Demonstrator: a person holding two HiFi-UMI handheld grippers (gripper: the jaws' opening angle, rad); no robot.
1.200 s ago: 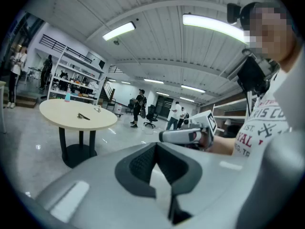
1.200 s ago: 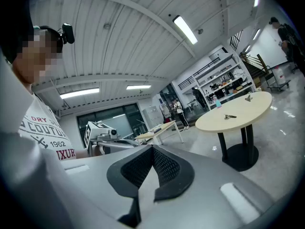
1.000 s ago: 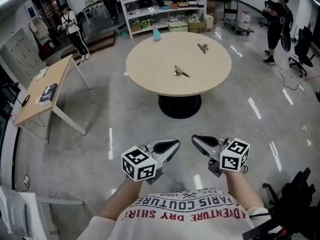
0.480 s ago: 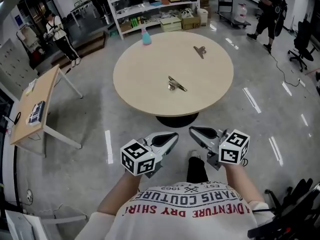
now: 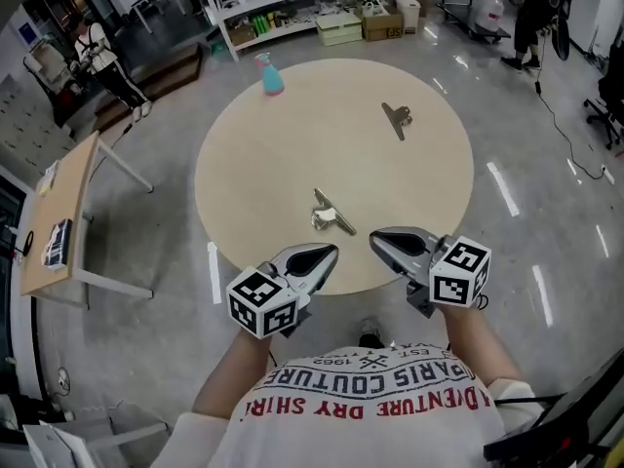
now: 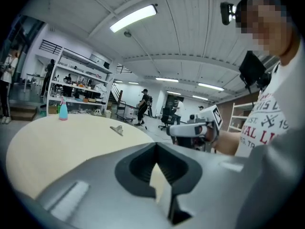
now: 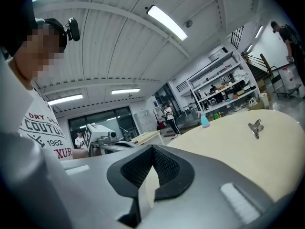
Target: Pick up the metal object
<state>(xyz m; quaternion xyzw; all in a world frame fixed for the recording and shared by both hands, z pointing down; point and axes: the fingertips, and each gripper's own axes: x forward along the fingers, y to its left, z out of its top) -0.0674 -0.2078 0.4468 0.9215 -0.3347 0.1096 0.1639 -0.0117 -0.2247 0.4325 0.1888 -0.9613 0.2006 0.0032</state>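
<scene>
Since the earlier frame the round table (image 5: 429, 213) has drawn in under the camera, and both grippers now reach over its near edge.

Head view: the left gripper (image 5: 320, 257) and right gripper (image 5: 388, 243) point forward side by side, apart from each other. The near metal clip (image 5: 331, 215) lies on the tabletop just ahead of them, untouched. A second metal clip (image 5: 395, 118) lies toward the far right, and a spray bottle (image 5: 268, 73) stands at the far edge.

Left gripper view: jaws pressed together, nothing between them. One clip shows on the table beyond (which of the two cannot be settled).

Right gripper view: jaws likewise together and empty. A clip and the bottle show on the tabletop beyond.
</scene>
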